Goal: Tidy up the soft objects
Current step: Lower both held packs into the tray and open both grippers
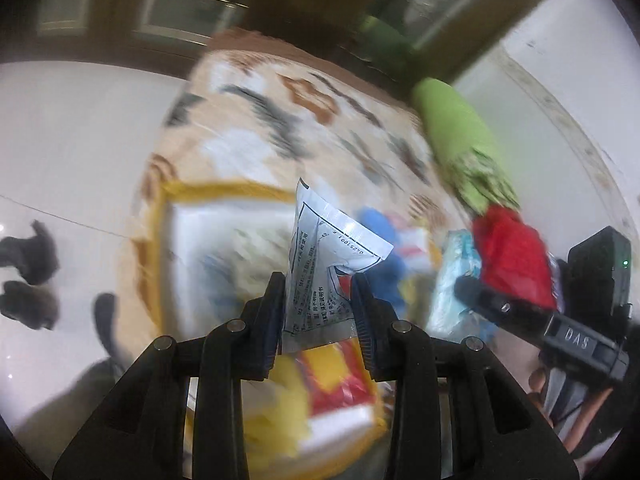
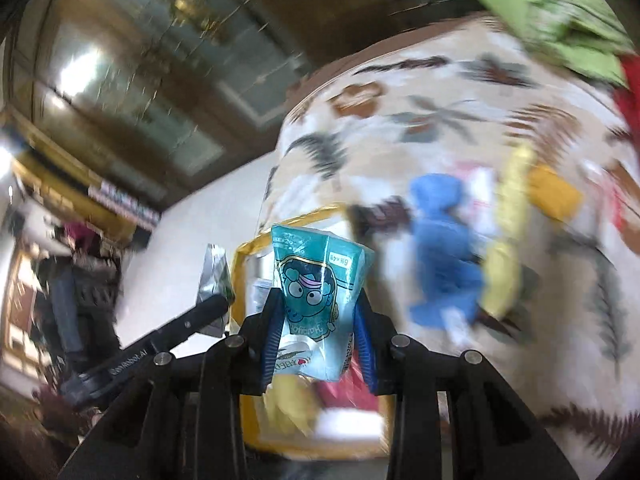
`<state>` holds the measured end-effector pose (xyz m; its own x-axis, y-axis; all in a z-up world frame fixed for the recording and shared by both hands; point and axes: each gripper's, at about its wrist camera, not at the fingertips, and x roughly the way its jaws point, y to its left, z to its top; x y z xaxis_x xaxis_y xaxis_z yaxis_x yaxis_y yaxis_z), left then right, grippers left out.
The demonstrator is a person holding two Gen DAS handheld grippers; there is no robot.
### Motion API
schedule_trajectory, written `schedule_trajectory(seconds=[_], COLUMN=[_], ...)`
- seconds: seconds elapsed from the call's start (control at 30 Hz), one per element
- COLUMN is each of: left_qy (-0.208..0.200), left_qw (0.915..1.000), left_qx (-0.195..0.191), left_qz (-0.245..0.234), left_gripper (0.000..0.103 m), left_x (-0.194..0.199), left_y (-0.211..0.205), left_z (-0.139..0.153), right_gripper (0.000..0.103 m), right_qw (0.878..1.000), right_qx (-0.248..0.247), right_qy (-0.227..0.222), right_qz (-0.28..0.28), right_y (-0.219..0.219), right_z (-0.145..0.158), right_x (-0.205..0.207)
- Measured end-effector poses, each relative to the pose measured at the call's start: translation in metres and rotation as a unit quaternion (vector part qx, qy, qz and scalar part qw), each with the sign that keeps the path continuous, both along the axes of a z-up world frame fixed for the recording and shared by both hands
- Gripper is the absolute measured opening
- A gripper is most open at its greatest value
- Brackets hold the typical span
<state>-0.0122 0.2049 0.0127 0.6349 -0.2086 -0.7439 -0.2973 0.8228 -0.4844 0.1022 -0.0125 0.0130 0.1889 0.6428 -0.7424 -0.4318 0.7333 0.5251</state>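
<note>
We hold 2 sachets: left gripper (image 1: pixel 316 312) clamps silver sachet (image 1: pixel 320 272), right gripper (image 2: pixel 318 328) teal sachet (image 2: pixel 316 300); slick foil may slip short of the yellow-rimmed bin (image 1: pixel 160 240)

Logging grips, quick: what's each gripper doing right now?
Left gripper: shut on the silver sachet.
Right gripper: shut on the teal packet.

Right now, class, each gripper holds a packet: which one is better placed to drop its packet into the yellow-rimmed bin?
Probably the left gripper: its white sachet appears to hang over the yellow-rimmed bin. The right gripper, holding the teal packet, is close too.
</note>
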Motion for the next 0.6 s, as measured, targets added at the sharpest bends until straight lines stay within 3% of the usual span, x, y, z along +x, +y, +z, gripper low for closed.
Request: schedule_trajectory(seconds=[0.13, 0.23, 0.33, 0.47, 0.6], left_qy=[0.011, 0.020, 0.045, 0.066, 0.065], left_qw=[0.9996, 0.9990, 0.9982, 0.9969, 0.9964], left_qx=[-0.010, -0.028, -0.013, -0.021, -0.038], left_qz=[0.023, 0.030, 0.037, 0.036, 0.039], left_gripper=[0.033, 0.033, 0.033, 0.033, 0.035], left_x=[0.019, 0.022, 0.033, 0.043, 0.041], left_y=[0.030, 0.039, 0.037, 0.036, 0.034], left_z=[-0.025, -0.051, -0.067, -0.081, -0.087], right_gripper=[0.033, 0.033, 0.033, 0.036, 0.054], right_qw=[0.999, 0.997, 0.994, 0.998, 0.998], right_qx=[-0.034, -0.070, -0.102, -0.062, -0.063], right_qy=[-0.008, -0.019, -0.027, 0.008, -0.011], right_qz=[0.004, 0.003, 0.008, 0.002, -0.004], right_y=[0.049, 0.064, 0.068, 0.063, 0.062], right_z=[-0.021, -0.049, -0.067, -0.076, -0.068], right_x=[0.018, 0.023, 0.024, 0.034, 0.029])
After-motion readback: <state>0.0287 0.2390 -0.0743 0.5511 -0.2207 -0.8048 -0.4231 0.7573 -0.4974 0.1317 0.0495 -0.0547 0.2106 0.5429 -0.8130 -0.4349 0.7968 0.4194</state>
